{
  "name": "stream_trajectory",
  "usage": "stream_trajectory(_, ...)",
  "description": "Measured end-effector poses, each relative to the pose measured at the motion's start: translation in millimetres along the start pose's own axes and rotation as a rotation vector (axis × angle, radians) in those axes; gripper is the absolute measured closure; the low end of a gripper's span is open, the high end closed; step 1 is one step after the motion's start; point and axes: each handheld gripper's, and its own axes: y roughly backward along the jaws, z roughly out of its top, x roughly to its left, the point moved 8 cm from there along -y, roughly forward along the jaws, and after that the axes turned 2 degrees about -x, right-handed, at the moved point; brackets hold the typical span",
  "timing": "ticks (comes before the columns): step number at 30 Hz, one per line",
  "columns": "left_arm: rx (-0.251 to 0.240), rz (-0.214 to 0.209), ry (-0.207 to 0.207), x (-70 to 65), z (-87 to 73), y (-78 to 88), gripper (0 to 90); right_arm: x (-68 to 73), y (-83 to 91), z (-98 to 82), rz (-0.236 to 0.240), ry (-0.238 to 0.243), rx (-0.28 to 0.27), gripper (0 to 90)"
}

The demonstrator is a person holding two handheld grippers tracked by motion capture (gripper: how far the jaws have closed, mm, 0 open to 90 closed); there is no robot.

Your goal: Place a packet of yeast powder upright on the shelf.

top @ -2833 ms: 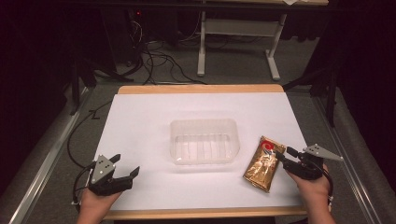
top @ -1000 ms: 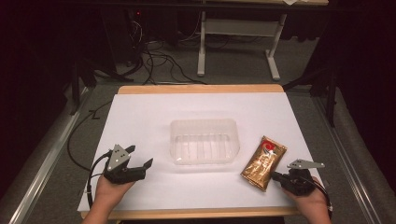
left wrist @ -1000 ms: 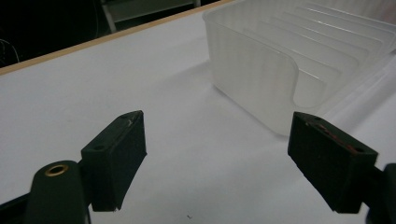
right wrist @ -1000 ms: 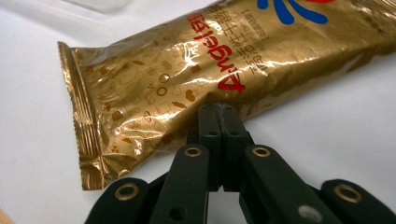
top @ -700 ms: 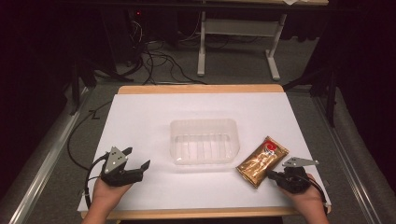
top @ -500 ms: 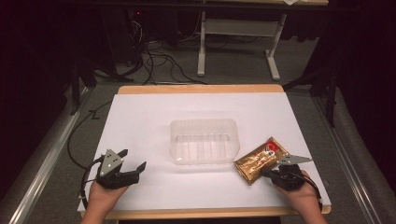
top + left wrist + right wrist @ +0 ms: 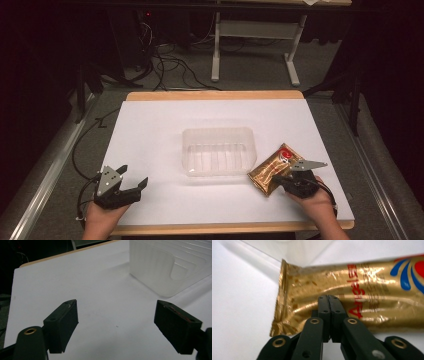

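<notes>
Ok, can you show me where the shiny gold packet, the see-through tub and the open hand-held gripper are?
Gold packet (image 7: 267, 172): high view, middle of its wrapper.
See-through tub (image 7: 218, 133): high view, far rim.
Left hand-held gripper (image 7: 115, 325): left gripper view, midway between its open fingertips.

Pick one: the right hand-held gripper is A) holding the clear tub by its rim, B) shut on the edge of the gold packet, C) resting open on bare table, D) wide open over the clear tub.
B: in the right gripper view the right hand-held gripper has its jaws pressed together on the long edge of the gold packet, which lies beside the clear tub, not in it.
</notes>
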Motion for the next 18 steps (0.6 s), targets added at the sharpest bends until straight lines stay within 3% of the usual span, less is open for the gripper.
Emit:
stream_trajectory(1,0.0,0.003,0.0,0.6,-0.6,1.2,20.0,0.0,0.0,0.0,0.0,0.0,0.0,89.3)
stream_trajectory(3,0.001,0.012,0.0,2.2,-2.1,3.9,20.0,-8.6,8.7,11.1,-0.038,-0.005,-0.071,90.0)
stream_trajectory(5,0.002,0.014,0.003,2.8,-2.9,4.8,19.9,-14.8,12.2,14.6,-0.065,-0.022,-0.094,90.0)
stream_trajectory(6,0.004,0.022,0.006,4.2,-5.0,6.8,20.0,-34.1,18.5,19.8,-0.15,-0.061,-0.131,90.0)
stream_trajectory(7,0.004,0.022,0.006,4.2,-5.0,6.8,20.0,-34.1,18.5,19.8,-0.15,-0.061,-0.131,90.0)
stream_trajectory(8,0.008,0.027,0.009,5.7,-7.1,9.8,20.0,-53.0,20.8,22.5,-0.22,-0.099,-0.15,90.0)
stream_trajectory(9,0.008,0.027,0.009,5.7,-7.1,9.8,20.0,-53.0,20.8,22.5,-0.22,-0.099,-0.15,90.0)
stream_trajectory(10,0.007,0.038,0.014,7.4,-8.8,13.4,20.0,-70.4,19.4,24.0,-0.283,-0.132,-0.153,90.0)
stream_trajectory(11,0.007,0.038,0.014,7.4,-8.8,13.4,20.0,-70.4,19.4,24.0,-0.283,-0.132,-0.153,90.0)
stream_trajectory(12,0.008,0.047,0.018,8.8,-11.1,17.1,20.0,-84.1,15.2,25.8,-0.324,-0.158,-0.148,90.0)
stream_trajectory(15,0.008,0.059,0.023,10.7,-13.4,21.4,20.0,-94.7,10.0,27.5,-0.346,-0.177,-0.145,90.0)
stream_trajectory(18,0.008,0.071,0.032,12.4,-16.1,26.2,19.9,-103.4,0.3,24.8,-0.354,-0.187,-0.105,90.0)
